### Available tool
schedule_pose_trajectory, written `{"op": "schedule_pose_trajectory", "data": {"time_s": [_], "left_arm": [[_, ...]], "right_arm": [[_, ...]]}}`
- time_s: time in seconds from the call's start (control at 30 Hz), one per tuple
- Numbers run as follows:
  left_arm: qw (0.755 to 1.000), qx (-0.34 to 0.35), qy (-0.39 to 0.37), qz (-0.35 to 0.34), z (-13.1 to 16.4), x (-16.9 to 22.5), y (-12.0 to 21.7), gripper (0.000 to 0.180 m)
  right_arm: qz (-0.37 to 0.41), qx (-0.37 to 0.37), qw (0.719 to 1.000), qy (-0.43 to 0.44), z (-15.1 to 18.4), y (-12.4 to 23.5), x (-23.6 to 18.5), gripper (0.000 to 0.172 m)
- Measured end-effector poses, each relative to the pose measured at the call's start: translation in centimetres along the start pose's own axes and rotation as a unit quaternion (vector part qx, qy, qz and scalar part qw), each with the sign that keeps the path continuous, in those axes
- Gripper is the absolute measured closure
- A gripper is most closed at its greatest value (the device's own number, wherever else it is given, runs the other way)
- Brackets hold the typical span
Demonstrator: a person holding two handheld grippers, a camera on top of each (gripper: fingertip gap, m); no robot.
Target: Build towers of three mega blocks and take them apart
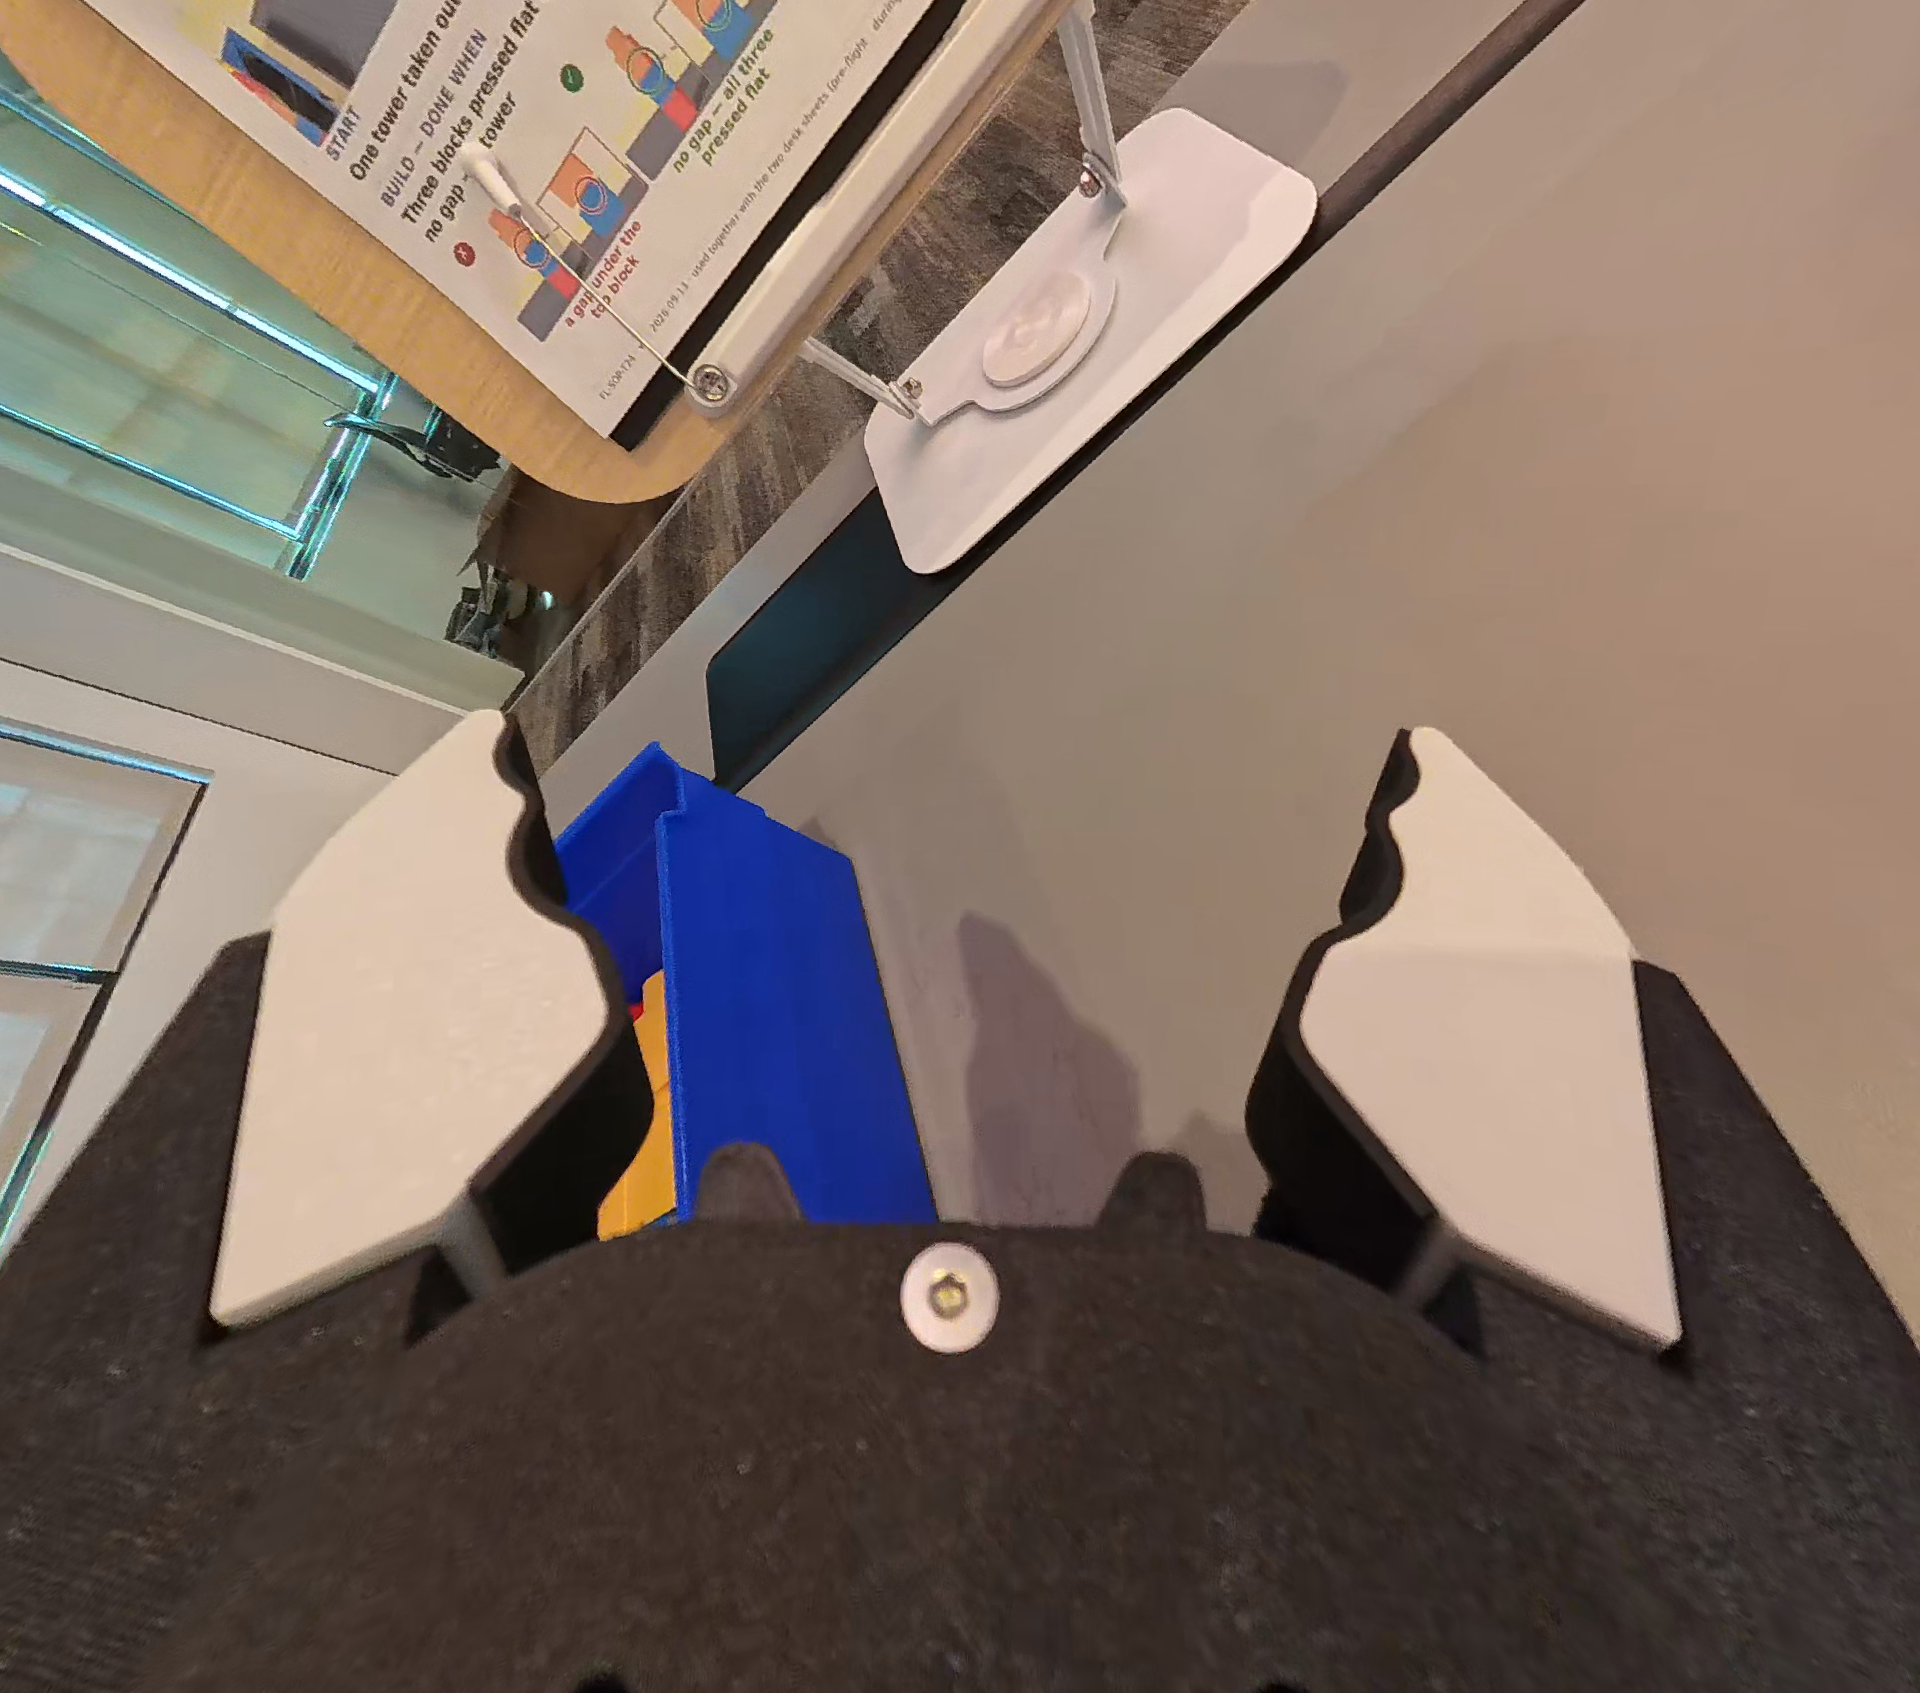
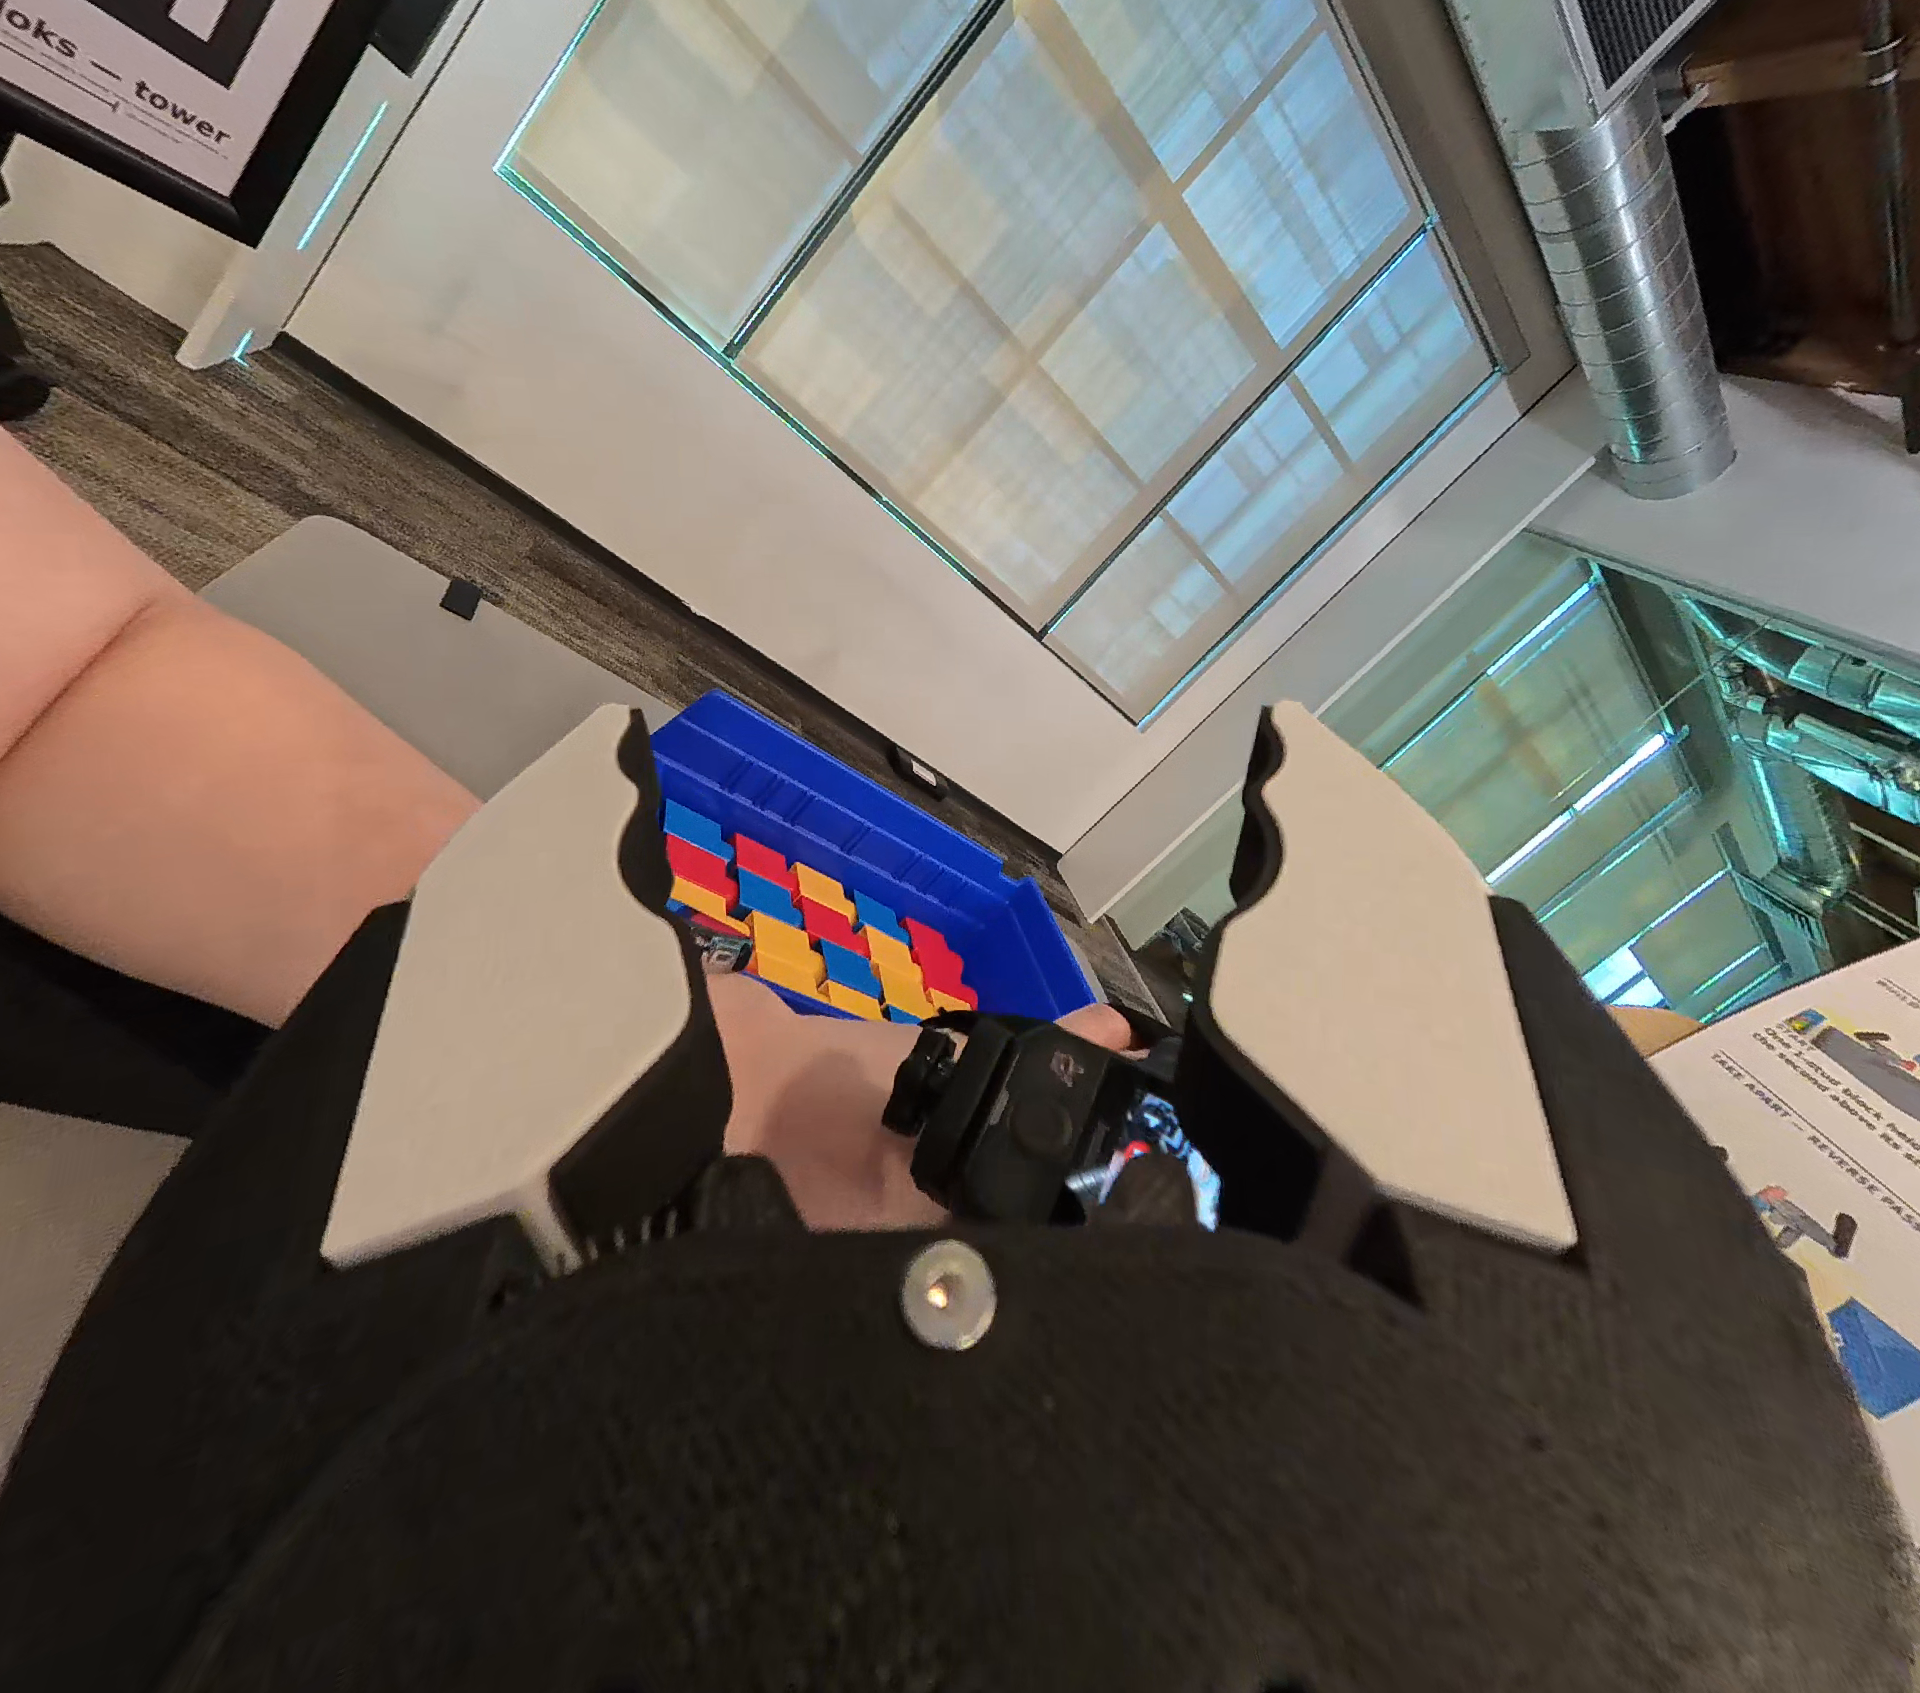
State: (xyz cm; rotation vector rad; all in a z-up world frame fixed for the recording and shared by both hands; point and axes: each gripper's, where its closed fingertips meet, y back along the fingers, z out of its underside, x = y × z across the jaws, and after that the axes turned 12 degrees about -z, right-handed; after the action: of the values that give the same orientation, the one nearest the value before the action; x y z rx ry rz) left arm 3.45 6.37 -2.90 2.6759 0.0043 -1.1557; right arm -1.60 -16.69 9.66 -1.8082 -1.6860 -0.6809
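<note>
In the left wrist view, the left claw (image 1: 961, 744) is spread wide open and holds nothing. Its white fingers (image 1: 416, 968) point across a bare grey tabletop (image 1: 1455, 604). A blue bin (image 1: 769, 968) stands on the tabletop, close by the left finger, and a bit of a yellow block (image 1: 639, 1155) shows inside it. Farther back stands a white stand (image 1: 1081, 313) that holds up a picture sheet (image 1: 499, 33) on a wooden board. No tower stands on the tabletop in this view.

In the right wrist view, the right claw (image 2: 951, 724) is open too, not quite as wide, and it is empty. It points up toward the big windows (image 2: 997, 241). Below it sits the blue bin (image 2: 935, 854), full of red, blue and yellow mega blocks (image 2: 821, 926) packed in tidy rows. A person's hand (image 2: 831, 1113) grips the other tool just in front of the bin.

The job looks like it has not really begun: the blocks are all in the bin, none is in a claw, and everything is left to do.
</note>
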Motion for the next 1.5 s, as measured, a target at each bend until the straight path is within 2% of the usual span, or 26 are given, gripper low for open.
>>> {"op": "schedule_pose_trajectory", "data": {"time_s": [0.23,0.47,0.63,0.8,0.93,1.03,1.1,1.13,1.2,1.23,1.27,1.37,1.43,1.5], "left_arm": [[1.0,-0.005,-0.013,0.002,0.2,0.5,0.0,0.035],[1.0,-0.005,-0.001,0.011,0.1,0.3,0.0,0.036],[0.999,-0.007,0.032,0.029,0.0,-0.4,-0.1,0.037],[0.993,0.019,0.109,0.051,-1.4,-2.8,0.7,0.039],[0.976,0.11,0.181,0.047,-4.7,-6.1,3.1,0.041],[0.945,0.208,0.241,0.079,-8.2,-7.6,7.0,0.04],[0.907,0.292,0.283,0.11,-10.8,-8.1,10.8,0.039],[0.882,0.341,0.301,0.121,-11.9,-8.4,13.0,0.04],[0.816,0.452,0.339,0.125,-13.5,-9.4,18.2,0.041],[0.778,0.51,0.345,0.12,-13.9,-9.7,21.1,0.042],[0.752,0.556,0.334,0.116,-14.1,-9.5,23.6,0.042],[0.712,0.627,0.291,0.122,-14.3,-7.5,28.8,0.043],[0.692,0.652,0.275,0.143,-14.2,-6.0,31.1,0.045],[0.674,0.683,0.25,0.129,-13.9,-5.0,32.8,0.047]], "right_arm": [[-0.001,-0.012,1.0,-0.011,1.0,-0.2,0.0,0.063],[0.013,0.02,1.0,0.0,-1.9,1.0,0.9,0.064],[0.052,0.008,0.999,-0.001,-1.6,2.6,3.2,0.066],[0.135,-0.02,0.991,-0.009,0.1,6.9,8.1,0.068],[0.241,-0.046,0.966,-0.081,4.0,12.9,13.6,0.071],[0.327,-0.149,0.916,-0.178,10.8,17.5,16.4,0.07],[0.348,-0.27,0.873,-0.211,15.7,19.4,16.1,0.07],[0.343,-0.338,0.85,-0.213,17.8,20.0,15.5,0.068],[0.332,-0.447,0.808,-0.194,20.7,20.4,14.1,0.067],[0.324,-0.487,0.791,-0.183,21.5,20.3,13.5,0.067],[0.313,-0.516,0.777,-0.178,22.2,19.9,12.7,0.067],[0.284,-0.553,0.765,-0.168,23.3,17.9,10.8,0.066],[0.272,-0.575,0.759,-0.137,23.4,16.7,10.0,0.066],[0.258,-0.59,0.756,-0.117,23.5,15.6,9.2,0.065]]}}
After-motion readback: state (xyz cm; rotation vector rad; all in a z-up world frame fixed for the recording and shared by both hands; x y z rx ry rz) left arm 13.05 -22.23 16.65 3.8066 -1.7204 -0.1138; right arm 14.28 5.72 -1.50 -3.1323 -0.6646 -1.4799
